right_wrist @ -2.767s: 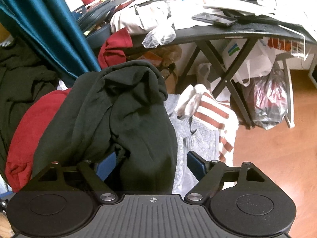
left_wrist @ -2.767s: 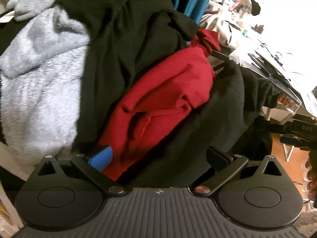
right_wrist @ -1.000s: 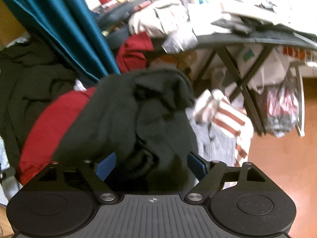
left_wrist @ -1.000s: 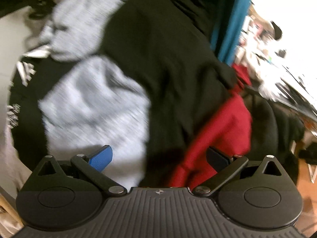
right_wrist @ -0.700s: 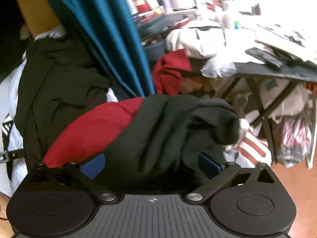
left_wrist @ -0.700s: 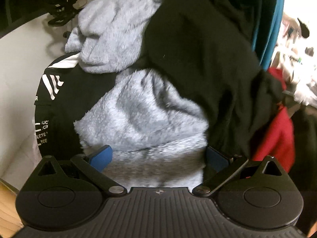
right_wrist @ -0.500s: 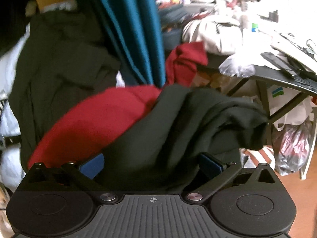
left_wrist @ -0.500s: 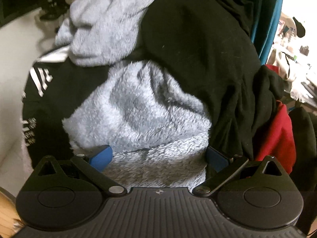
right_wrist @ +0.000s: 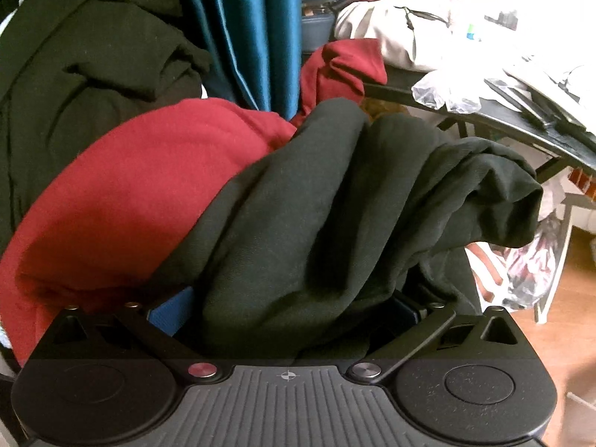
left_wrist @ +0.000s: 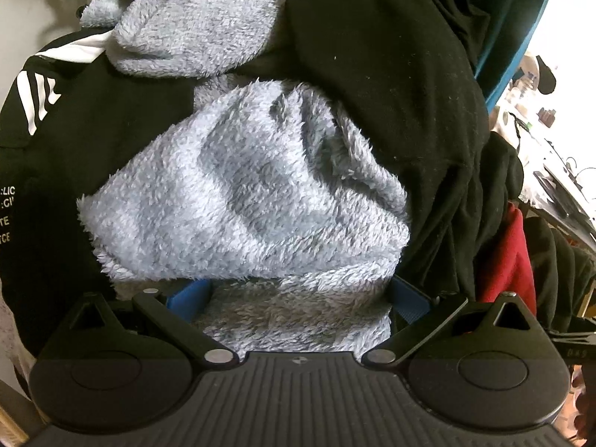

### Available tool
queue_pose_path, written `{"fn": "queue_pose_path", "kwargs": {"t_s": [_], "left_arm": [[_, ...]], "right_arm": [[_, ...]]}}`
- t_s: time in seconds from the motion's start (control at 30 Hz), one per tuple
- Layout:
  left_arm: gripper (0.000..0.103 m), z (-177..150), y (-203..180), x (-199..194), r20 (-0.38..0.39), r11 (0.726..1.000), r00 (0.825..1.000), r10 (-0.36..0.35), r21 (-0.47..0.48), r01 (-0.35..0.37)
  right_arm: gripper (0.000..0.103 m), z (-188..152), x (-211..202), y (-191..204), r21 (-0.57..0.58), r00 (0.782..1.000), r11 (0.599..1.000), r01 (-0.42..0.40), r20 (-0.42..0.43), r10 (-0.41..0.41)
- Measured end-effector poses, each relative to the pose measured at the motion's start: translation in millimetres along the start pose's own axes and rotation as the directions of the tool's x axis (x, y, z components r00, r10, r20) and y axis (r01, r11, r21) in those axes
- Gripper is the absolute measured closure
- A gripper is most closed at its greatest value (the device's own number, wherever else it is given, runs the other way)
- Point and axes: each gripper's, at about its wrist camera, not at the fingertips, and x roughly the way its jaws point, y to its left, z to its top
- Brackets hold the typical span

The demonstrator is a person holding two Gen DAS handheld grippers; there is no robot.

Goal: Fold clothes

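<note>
In the left wrist view a fluffy pale grey fleece (left_wrist: 242, 193) fills the middle of a clothes pile. Its lower fold lies between the wide-spread blue pads of my left gripper (left_wrist: 298, 294), which stands open. A black garment (left_wrist: 391, 74) drapes over the fleece's right side, and a black jacket with white stripes (left_wrist: 74, 130) lies to its left. In the right wrist view a dark, crumpled garment (right_wrist: 335, 205) sits between the jaws of my right gripper (right_wrist: 290, 309). That gripper is open at full width, its pads apart from the cloth's sides. A red garment (right_wrist: 141, 186) lies to the left.
A teal curtain (right_wrist: 253, 29) hangs behind the pile, with another black garment (right_wrist: 74, 74) at far left. A dark table (right_wrist: 521, 126) cluttered with papers and bags stands at right. Plastic bags (right_wrist: 529, 272) sit under it on the wooden floor (right_wrist: 573, 298).
My right gripper's jaws have spread wide, letting go of the dark garment, and it swung left. My left gripper moved from the red and black clothes onto the grey fleece.
</note>
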Motion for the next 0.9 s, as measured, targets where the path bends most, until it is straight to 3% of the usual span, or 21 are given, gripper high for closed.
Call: {"fn": "queue_pose_path", "kwargs": {"t_s": [0.57, 0.8, 0.9], "left_arm": [[0.000, -8.6, -3.2, -3.0, 0.019, 1.000, 1.000, -0.011, 0.018, 0.010], [0.001, -20.0, -10.9, -34.3, 0.045, 0.997, 0.999, -0.030, 0.073, 0.027], [0.007, -30.8, -21.9, -59.8, 0.111, 0.994, 0.994, -0.021, 0.114, 0.008]], "right_arm": [[0.001, -8.2, 6.2, 0.1, -0.014, 1.000, 1.000, 0.026, -0.015, -0.026], [0.001, -4.8, 4.8, -2.4, -0.007, 0.999, 1.000, 0.001, -0.033, -0.002], [0.001, -2.1, 2.4, -5.9, 0.013, 0.999, 1.000, -0.018, -0.042, 0.018]]}}
